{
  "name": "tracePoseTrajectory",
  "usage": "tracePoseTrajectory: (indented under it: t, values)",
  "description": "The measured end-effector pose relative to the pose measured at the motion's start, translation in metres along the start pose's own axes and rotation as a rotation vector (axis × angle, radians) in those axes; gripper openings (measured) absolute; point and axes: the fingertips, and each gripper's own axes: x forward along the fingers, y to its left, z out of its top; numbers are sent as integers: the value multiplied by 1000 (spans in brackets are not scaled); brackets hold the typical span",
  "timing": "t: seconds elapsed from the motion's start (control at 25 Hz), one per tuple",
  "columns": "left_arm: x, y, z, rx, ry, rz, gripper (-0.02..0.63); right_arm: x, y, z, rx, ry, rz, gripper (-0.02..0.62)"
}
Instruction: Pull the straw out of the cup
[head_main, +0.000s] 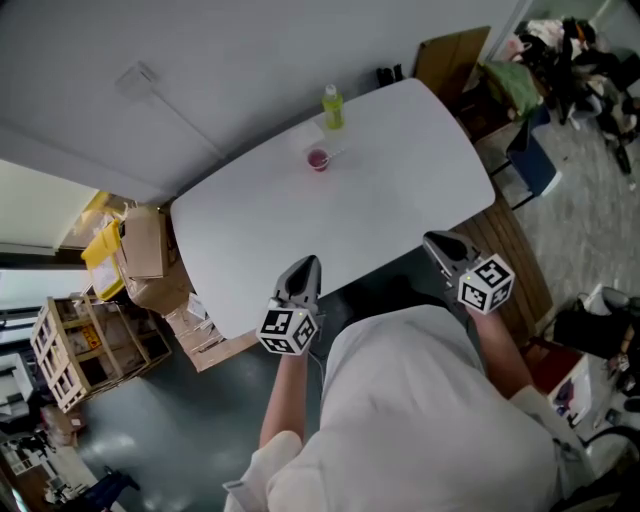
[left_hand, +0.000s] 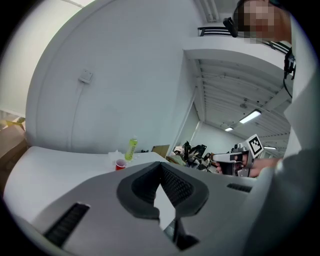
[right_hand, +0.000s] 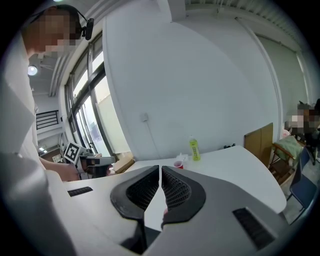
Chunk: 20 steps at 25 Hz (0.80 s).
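Your gripper views showed left tongs (left_hand: 161, 165) and right tongs (right_hand: 160, 168) closed, empty; the head view showed both well apart from the cup (head_main: 318, 159).

The head view looked steeply down from above the person, high over the white bench (head_main: 400, 180), with the left tongs (head_main: 309, 262) and right tongs (head_main: 432, 239) at its near edge. The left gripper view rode low behind its own tongs, facing across the bench to the wall, and the right gripper view did likewise. All three shared the far-off red cup (head_main: 318, 159) and green bottle (head_main: 333, 107), and each gripper view caught the other tongs.
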Motion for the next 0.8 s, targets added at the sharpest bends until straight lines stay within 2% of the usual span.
tracePoseTrajectory:
  t: [0.16,0.4,0.64,0.8]
  values:
    - [11,6,3,4,10,-5,2,7,-9,2,12,9,-14,43]
    - [39,6,10,60,35,6,2,24,-32,4,44,13,-10,43]
    - [85,14,35,117,7,-4,10,58,-53,11,49,50,34,43]
    - [126,28,45,183,39,15,20,76,-71,15,57,78,71,44]
